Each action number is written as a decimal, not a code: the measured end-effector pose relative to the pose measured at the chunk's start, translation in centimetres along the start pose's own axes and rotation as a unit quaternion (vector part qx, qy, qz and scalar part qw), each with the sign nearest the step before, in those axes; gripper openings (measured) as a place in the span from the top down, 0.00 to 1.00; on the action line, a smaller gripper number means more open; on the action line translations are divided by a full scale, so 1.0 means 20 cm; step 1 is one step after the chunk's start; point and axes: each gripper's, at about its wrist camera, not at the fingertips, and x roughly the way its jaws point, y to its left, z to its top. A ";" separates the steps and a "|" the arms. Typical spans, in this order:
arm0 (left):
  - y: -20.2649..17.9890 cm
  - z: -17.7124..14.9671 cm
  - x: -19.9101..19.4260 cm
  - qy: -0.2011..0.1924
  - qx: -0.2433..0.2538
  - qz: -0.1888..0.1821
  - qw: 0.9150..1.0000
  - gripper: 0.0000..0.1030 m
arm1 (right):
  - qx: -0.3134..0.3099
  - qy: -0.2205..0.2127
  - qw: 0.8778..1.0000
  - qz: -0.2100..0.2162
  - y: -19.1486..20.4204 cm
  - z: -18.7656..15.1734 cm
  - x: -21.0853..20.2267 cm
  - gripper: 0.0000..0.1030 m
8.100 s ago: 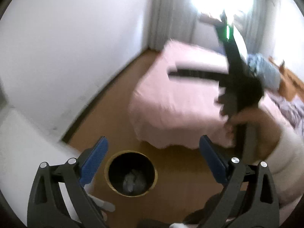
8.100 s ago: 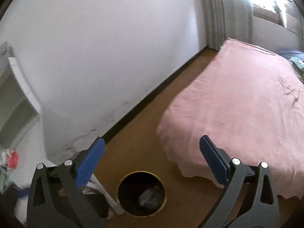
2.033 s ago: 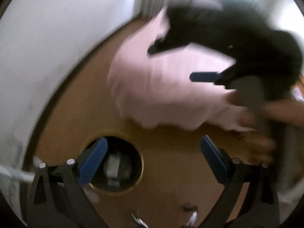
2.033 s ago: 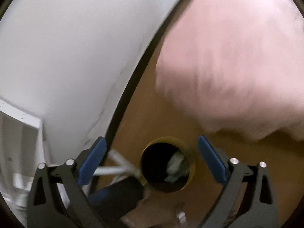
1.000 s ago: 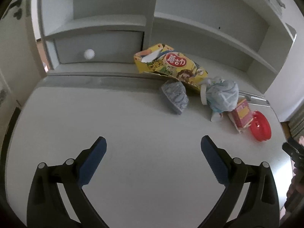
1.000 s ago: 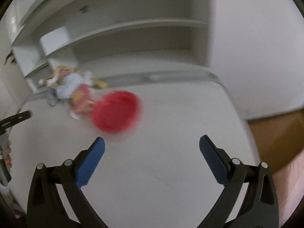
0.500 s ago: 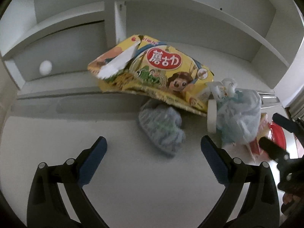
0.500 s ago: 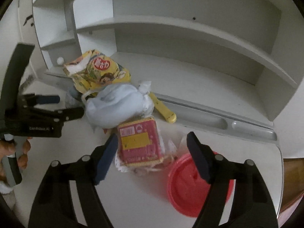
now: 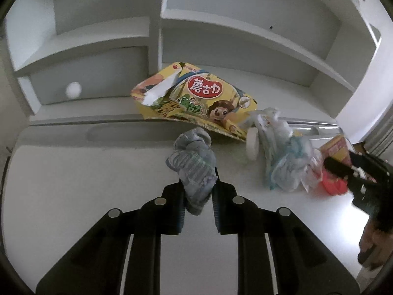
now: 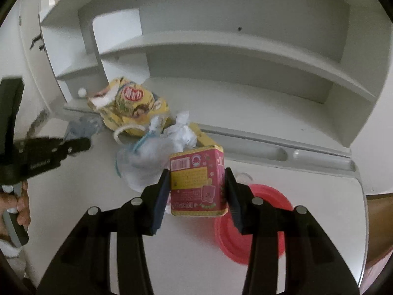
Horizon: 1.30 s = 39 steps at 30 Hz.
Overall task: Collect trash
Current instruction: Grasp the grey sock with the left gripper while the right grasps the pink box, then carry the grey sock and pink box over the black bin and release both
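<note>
the white desk (image 9: 73, 184) with its shelf unit (image 9: 221, 36) is shown in both views, and the remaining trash is gathered along the rear ledge. the yellow snack bag (image 9: 196, 98) is laid flat across that ledge, its long axis running left to right. just beside it, a tied clear plastic bag (image 9: 285, 157) of tissue is rested on the desk, with a red lid (image 10: 250, 223) lying flat at the right end. the pink carton (image 10: 196, 179) is clamped upright at its two side faces by the right gripper (image 10: 196, 196), jaws narrowed to the carton's width. the crumpled grey wrapper (image 9: 194, 169) is pinched at its lower end by the left gripper (image 9: 197, 211), jaws nearly closed. both held items lie directly ahead, between the fingers, so a straight lift is judged to be required next. no bin is visible in either view. the carton's printed face and the red lid's full outline are shown only in the right view; the wrapper's grip is resolved only in the left view.
</note>
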 end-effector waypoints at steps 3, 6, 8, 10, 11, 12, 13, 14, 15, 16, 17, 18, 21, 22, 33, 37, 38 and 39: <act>0.01 -0.06 -0.08 -0.001 -0.007 -0.001 1.000 0.83 | 0.013 -0.006 1.000 0.000 -0.03 -0.05 -0.09 0.58; 0.01 -0.13 -0.16 -0.006 -0.006 -0.005 1.000 0.83 | 0.034 0.004 0.999 0.009 -0.05 -0.16 -0.15 0.58; -0.02 -0.19 -0.20 -0.008 0.000 -0.012 1.000 0.83 | 0.044 0.015 0.999 0.009 -0.07 -0.26 -0.16 0.58; -0.02 -0.22 -0.22 -0.006 0.005 -0.018 1.000 0.83 | 0.054 0.022 0.998 0.010 -0.08 -0.33 -0.19 0.58; -0.05 -0.24 -0.22 -0.005 0.010 -0.020 1.000 0.83 | 0.057 0.024 0.998 0.011 -0.09 -0.36 -0.20 0.58; -0.07 -0.26 -0.26 -0.006 0.015 -0.022 1.000 0.83 | 0.060 0.025 0.998 0.011 -0.09 -0.38 -0.21 0.58; -0.09 -0.26 -0.26 -0.008 0.019 -0.023 1.000 0.83 | 0.062 0.025 0.998 0.011 -0.09 -0.41 -0.23 0.58; -0.12 -0.26 -0.29 -0.013 0.028 -0.021 0.999 0.83 | 0.064 0.023 0.998 0.010 -0.09 -0.43 -0.25 0.58; -0.14 -0.27 -0.31 -0.016 0.034 -0.020 0.999 0.84 | 0.064 0.021 0.998 0.010 -0.09 -0.44 -0.26 0.58; -0.16 -0.27 -0.33 -0.019 0.038 -0.021 0.999 0.84 | 0.064 0.019 0.998 0.009 -0.09 -0.45 -0.28 0.58; -0.18 -0.27 -0.34 -0.020 0.041 -0.023 0.999 0.84 | 0.064 0.017 0.998 0.010 -0.08 -0.47 -0.30 0.58; -0.20 -0.27 -0.33 -0.021 0.043 -0.024 0.999 0.84 | 0.064 0.017 0.998 0.011 -0.08 -0.48 -0.31 0.58; -0.27 -0.27 -0.37 -0.021 0.058 -0.028 0.998 0.84 | 0.063 0.014 0.998 0.015 -0.08 -0.52 -0.35 0.58; -0.32 -0.28 -0.38 -0.022 0.065 -0.031 0.997 0.84 | 0.065 0.012 0.998 0.017 -0.09 -0.54 -0.36 0.58; -1.47 -0.59 -0.45 -0.006 0.247 -0.192 0.950 0.84 | 0.214 -0.061 0.970 -0.099 -0.84 -1.06 -1.10 0.58; -2.01 -0.92 -0.45 0.016 0.329 -0.268 0.905 0.84 | 0.310 -0.065 0.938 -0.138 -1.19 -1.44 -1.31 0.58; -2.14 -1.03 -0.44 0.029 0.350 -0.285 0.892 0.84 | 0.328 -0.060 0.931 -0.148 -1.25 -1.53 -1.34 0.58; -2.25 -1.13 -0.42 0.041 0.370 -0.297 0.879 0.84 | 0.352 -0.053 0.922 -0.154 -1.33 -1.64 -1.36 0.58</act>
